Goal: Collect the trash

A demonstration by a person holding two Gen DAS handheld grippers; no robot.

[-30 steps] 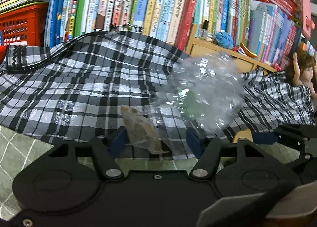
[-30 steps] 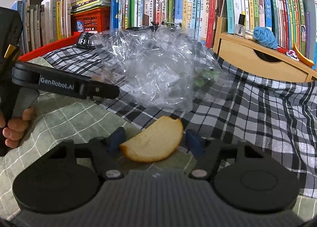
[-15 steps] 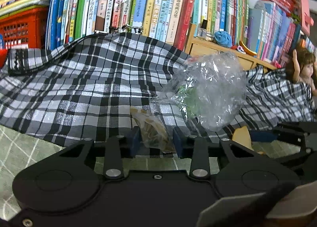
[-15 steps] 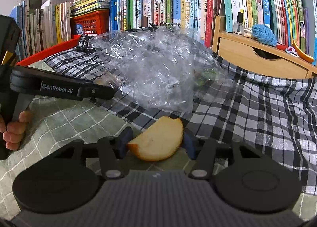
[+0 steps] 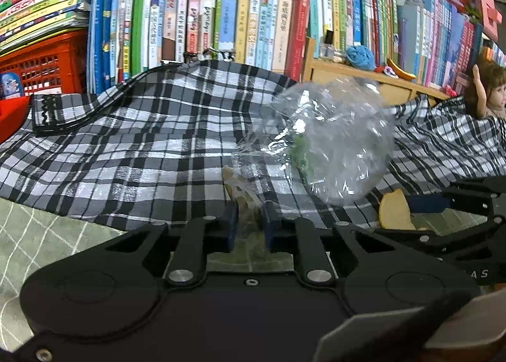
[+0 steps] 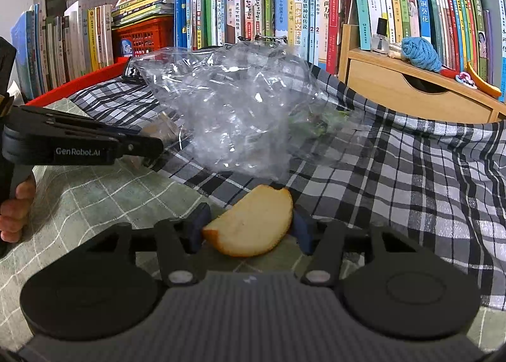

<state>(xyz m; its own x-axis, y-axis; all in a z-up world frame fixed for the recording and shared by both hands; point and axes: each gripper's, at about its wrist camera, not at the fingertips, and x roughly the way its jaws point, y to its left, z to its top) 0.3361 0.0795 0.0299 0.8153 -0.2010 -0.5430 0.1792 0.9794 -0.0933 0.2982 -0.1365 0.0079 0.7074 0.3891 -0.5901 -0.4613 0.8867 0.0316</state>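
Observation:
A crumpled clear plastic bag lies on the black-and-white plaid cloth, with green scraps inside it. My left gripper is closing on the bag's near corner, where a brown scrap sits; the blue pads pinch that corner. A half-round bread slice stands between the pads of my right gripper. Both pads touch its ends while the jaws ease slightly apart.
A green checked cover lies under the cloth's near edge. Upright books wall off the back, with a red crate, a wooden drawer box bearing blue yarn, and a doll. A person's hand holds the left gripper.
The left jaws have narrowed from wide apart down onto the bag's corner. The right jaws have drawn in onto the bread slice. Neither hand has shifted much.

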